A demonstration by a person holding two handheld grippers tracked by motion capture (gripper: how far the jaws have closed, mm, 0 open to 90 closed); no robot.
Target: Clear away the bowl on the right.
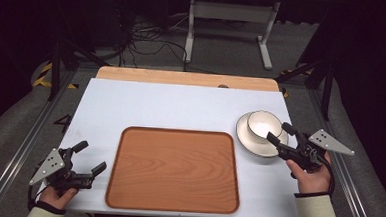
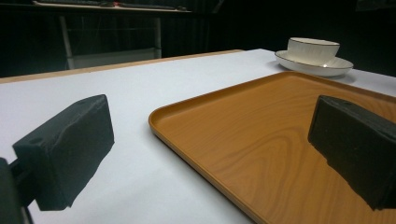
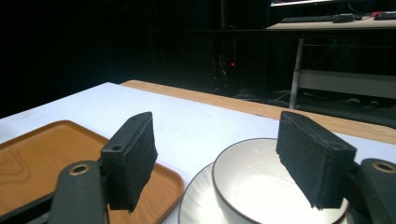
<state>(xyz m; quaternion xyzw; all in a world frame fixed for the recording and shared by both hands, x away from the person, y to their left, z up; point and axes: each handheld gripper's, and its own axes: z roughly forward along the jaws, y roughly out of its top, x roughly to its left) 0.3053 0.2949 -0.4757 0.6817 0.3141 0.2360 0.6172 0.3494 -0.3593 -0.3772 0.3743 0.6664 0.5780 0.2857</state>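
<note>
Right claw (image 1: pixel 281 133) spread wide, jaws either side of the white bowl (image 1: pixel 264 124), near its rim but pinching nothing yet; in the right gripper view the bowl (image 3: pixel 261 186) sits low between the two pads. Left claw (image 1: pixel 89 157) also spread and empty, low over the table (image 1: pixel 181 103) just off the near-left corner of the wooden tray (image 1: pixel 173 170). Bowl stands on a white saucer (image 1: pixel 251 144) at the table's right side, just beyond the tray's far-right corner, saucer and tray apart by a thin strip of table. We judge the step in hand as the approach to grasp the bowl, likely for a move onto the tray. Next move calls for one jaw inside the rim and one outside, then a straight lift so the saucer does not drag. Edges: the saucer lies near the table's right edge, little margin there. The tray has a low raised lip to clear. Tray surface bare, plenty of room to set down; left half of table open.
</note>
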